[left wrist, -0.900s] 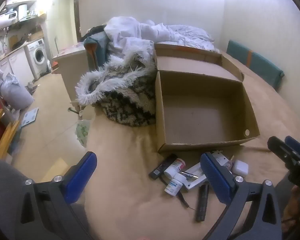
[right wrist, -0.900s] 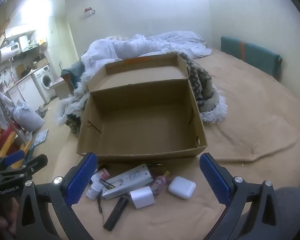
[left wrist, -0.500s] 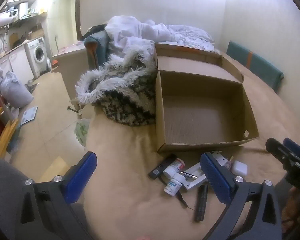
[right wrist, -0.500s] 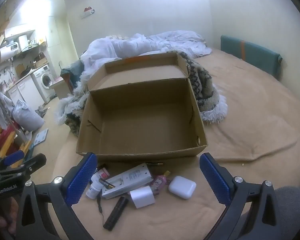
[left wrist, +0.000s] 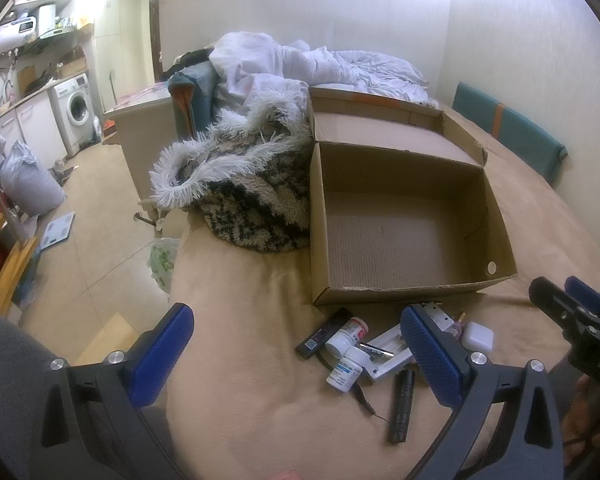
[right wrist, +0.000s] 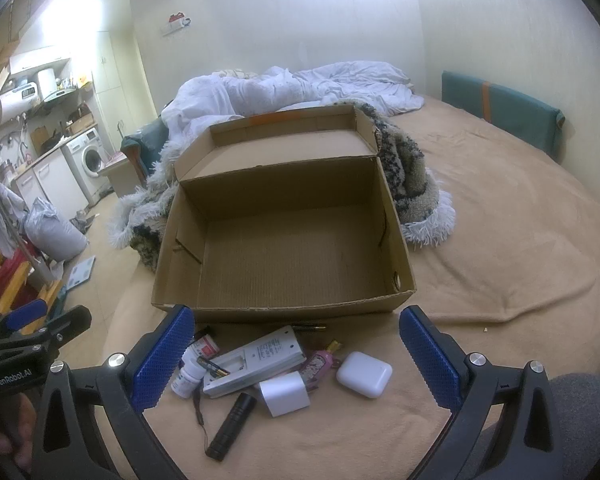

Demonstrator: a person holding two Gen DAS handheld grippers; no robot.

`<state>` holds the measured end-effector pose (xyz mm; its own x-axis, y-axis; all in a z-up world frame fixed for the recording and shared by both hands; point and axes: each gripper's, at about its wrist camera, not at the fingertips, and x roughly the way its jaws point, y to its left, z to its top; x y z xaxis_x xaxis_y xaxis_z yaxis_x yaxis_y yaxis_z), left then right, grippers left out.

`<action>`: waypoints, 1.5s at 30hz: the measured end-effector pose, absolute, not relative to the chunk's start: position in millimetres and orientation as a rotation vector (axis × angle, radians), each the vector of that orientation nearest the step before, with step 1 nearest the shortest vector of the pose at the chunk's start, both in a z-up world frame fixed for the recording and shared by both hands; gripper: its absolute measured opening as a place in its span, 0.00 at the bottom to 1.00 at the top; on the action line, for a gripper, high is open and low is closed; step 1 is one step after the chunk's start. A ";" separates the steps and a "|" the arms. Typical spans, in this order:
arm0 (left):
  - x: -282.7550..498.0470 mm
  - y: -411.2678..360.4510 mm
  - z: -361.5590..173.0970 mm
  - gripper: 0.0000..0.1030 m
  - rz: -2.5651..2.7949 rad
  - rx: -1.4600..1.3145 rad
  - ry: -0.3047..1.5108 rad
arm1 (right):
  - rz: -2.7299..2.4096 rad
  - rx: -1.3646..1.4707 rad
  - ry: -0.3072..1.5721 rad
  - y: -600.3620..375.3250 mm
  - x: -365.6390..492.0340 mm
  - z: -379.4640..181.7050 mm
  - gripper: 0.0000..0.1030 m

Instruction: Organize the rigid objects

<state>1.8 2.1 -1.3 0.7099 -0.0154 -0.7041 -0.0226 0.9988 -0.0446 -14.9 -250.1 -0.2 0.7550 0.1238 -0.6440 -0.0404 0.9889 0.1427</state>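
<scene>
While both the left gripper [left wrist: 296, 348] and right gripper [right wrist: 296, 350] hover spread and empty, the small items [right wrist: 260, 364] lie heaped on the bed just before the empty cardboard box [right wrist: 284, 248], so nothing seems sorted yet, and the next move probably calls for closing on one piece.

- The left wrist fisheye looked forward and downward between its own blue-padded fingers [left wrist: 162, 354], from the left of the open brown cardboard box [left wrist: 404, 296], near the tan blanket-covered bed [left wrist: 244, 380]
- The right wrist fisheye faced the same box [right wrist: 284, 304] almost head-on, also tilted downward, close above the small white earbud case [right wrist: 364, 374]
- Both views shared the box, the black cylindrical flashlight [left wrist: 402, 406] [right wrist: 232, 426] and the white washing machine [left wrist: 76, 110] [right wrist: 90, 162]
- Each view caught the other gripper at its edge
</scene>
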 end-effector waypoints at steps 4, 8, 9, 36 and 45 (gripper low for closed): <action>0.8 0.4 0.9 1.00 -0.001 -0.051 0.780 | 0.089 0.122 0.711 -250.0 -14.9 -0.1 1.00; -0.5 -3.0 3.1 1.00 -0.004 -0.044 0.774 | 0.090 0.122 0.711 -250.0 -14.8 -0.3 1.00; -0.8 -3.0 3.4 1.00 -0.002 -0.047 0.776 | 0.090 0.123 0.711 -250.0 -14.9 -0.2 1.00; -1.9 0.0 -0.8 1.00 0.002 -0.051 0.772 | 0.092 0.121 0.714 -251.6 -15.3 -2.2 1.00; -2.1 -0.1 -1.2 1.00 0.003 -0.052 0.773 | 0.095 0.115 0.714 -249.9 -14.5 -1.4 1.00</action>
<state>-2.1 -0.1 -1.2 0.7160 -0.0164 -0.6979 -0.0221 0.9987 -0.0461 -14.5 -249.9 -1.4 0.7517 0.1262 -0.6473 -0.0477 0.9893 0.1375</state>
